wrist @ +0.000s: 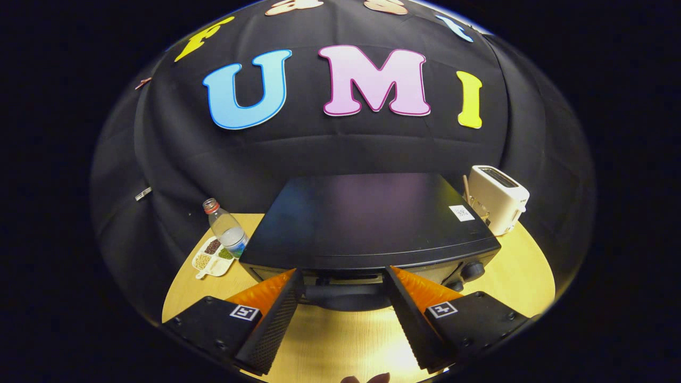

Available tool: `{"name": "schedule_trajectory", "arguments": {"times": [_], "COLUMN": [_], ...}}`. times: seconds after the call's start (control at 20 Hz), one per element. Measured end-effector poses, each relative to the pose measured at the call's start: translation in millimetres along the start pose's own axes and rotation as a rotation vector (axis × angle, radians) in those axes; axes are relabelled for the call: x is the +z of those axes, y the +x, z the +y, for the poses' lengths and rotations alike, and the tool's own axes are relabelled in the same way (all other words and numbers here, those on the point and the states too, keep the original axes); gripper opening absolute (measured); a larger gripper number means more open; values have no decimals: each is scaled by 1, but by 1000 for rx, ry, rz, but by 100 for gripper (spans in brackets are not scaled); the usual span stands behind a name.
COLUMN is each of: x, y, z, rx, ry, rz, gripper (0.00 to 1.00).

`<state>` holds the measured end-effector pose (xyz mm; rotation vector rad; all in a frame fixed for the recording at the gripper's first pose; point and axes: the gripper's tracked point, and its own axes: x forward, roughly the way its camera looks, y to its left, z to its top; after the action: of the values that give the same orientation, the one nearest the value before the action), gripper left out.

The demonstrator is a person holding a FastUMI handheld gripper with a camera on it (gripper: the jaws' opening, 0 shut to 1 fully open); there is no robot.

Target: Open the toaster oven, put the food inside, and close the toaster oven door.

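Black cloth wall (pixel 340 143) behind, creased; light wooden table (pixel 340 340) below; glare on tabletop.

Toaster oven (pixel 367 223) mid-surface (pixel 500 287), just beyond open claw (pixel 343 279); handle (pixel 346 295) between its fingers. Bottle (pixel 226 227) and divided tray (pixel 213 258) left; toaster (pixel 497 198) far right.

toaster oven (pixel 367 223): smooth dark top, dull satin sheen, looks like painted metal | table (pixel 346 340): pale wood grain, lightly glossy | bottle (pixel 226 229): clear plastic | toaster (pixel 497 197): smooth cream plastic | divided dish (pixel 210 260): pale, smooth | gripper (pixel 343 282) fingers (pixel 276 314): spread apart, inner faces finely textured, matt | booth wall: matt black cloth, creased
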<state>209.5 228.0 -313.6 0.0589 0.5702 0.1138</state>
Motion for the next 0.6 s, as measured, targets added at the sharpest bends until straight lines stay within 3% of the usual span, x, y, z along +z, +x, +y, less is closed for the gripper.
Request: {"name": "schedule_trajectory", "arguments": {"times": [0.35,0.6], "x": [-10,-54], "y": [-3,-38], "z": [-4,-7], "rx": [-31,-43], "ry": [-16,-30], "rz": [-21,4], "gripper": [98,98]}}
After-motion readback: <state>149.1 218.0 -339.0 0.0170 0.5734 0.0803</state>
